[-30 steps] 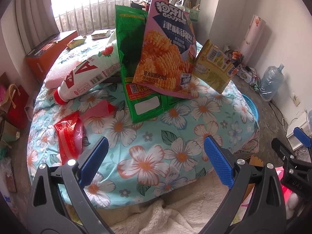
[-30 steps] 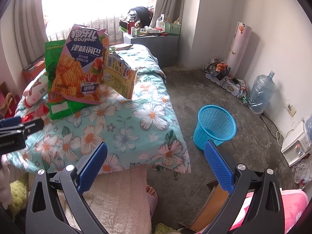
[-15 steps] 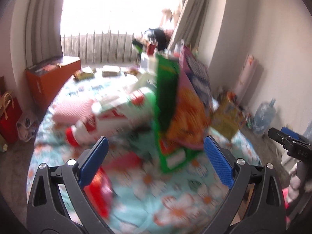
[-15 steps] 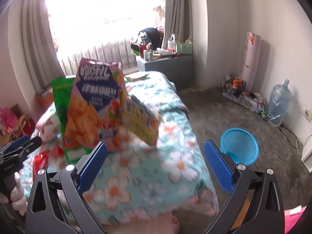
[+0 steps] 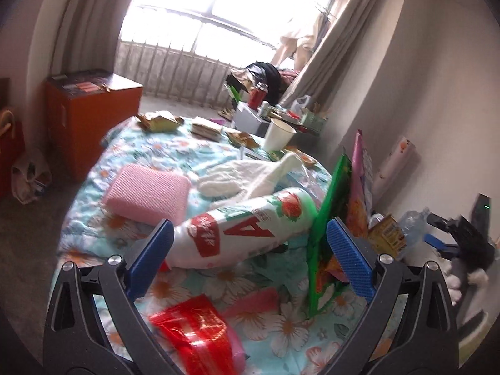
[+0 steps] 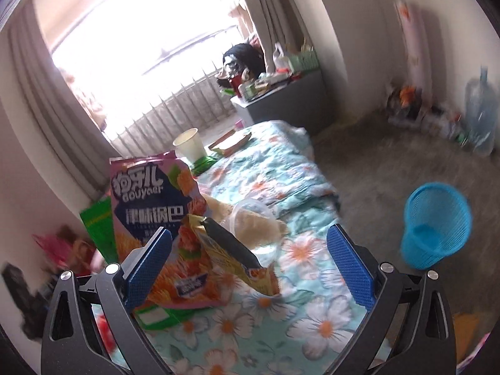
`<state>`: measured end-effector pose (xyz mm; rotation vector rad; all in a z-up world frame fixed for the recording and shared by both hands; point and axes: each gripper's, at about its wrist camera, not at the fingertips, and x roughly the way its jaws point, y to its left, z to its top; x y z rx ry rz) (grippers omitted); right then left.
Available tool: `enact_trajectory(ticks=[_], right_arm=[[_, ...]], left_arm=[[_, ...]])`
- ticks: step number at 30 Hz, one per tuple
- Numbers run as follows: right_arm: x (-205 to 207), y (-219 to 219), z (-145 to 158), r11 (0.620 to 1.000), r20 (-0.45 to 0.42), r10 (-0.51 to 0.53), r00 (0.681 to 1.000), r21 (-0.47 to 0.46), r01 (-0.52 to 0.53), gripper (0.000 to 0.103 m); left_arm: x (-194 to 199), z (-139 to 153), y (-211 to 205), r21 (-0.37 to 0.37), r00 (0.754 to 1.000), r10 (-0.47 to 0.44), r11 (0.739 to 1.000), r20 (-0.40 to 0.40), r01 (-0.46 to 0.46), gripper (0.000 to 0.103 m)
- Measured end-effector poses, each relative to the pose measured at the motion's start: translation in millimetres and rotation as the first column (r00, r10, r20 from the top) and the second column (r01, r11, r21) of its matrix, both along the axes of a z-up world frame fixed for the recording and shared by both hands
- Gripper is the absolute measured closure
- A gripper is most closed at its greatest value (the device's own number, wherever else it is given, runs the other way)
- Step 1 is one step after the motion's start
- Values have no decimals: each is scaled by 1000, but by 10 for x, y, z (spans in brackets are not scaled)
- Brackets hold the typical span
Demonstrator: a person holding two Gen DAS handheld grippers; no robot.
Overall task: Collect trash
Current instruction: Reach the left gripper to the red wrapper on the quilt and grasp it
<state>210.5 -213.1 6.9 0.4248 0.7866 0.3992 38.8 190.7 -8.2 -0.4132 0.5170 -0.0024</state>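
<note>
On the bed (image 5: 200,156), trash lies scattered: a white bottle (image 5: 240,228) on its side, a red wrapper (image 5: 193,328), a green bag (image 5: 328,243) and a pink snack bag (image 6: 153,218) standing propped, a yellow packet (image 6: 234,256) beside them. Left gripper (image 5: 250,256) spread wide, empty, above the bottle. Right gripper (image 6: 250,259) likewise released. Blue basket (image 6: 434,225) stands on the floor, well apart.

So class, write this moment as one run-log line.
left gripper: open, facing white bottle | right gripper: open, facing yellow packet | blue basket: on floor
</note>
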Motion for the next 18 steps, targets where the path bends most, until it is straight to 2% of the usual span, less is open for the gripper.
enact_trajectory(ticks=[3,5,8,11,14,16,18], right_arm=[[224,-14,-137,995,-54,69,996,82,-65,6],[297,30,-158,991,-61,104,993,95,-98,6],[281,197,-146,984,-43,172,984,61,-169,7],[167,372,-83,974,-10,224,974,-34,-225,10],[84,488,-93,964,-8,234,972,-127,-234,24],[44,569,-105,955,-19,222,975,-197,-222,43],[-3,600,-108,947,-20,213,977,-243,-211,54]], left_arm=[[-3,-47,-123,9,997,-79,997,-16,80,9],[-46,-65,-215,46,990,-133,990,-38,135,9],[-221,-72,-290,86,981,-180,979,-66,185,9],[-347,-150,-276,110,976,-182,975,-117,195,9],[-407,-247,-269,132,975,-150,976,-164,173,9],[-414,-290,-270,142,972,-135,976,-193,164,9],[-379,-352,-318,205,961,-98,967,-259,154,9]])
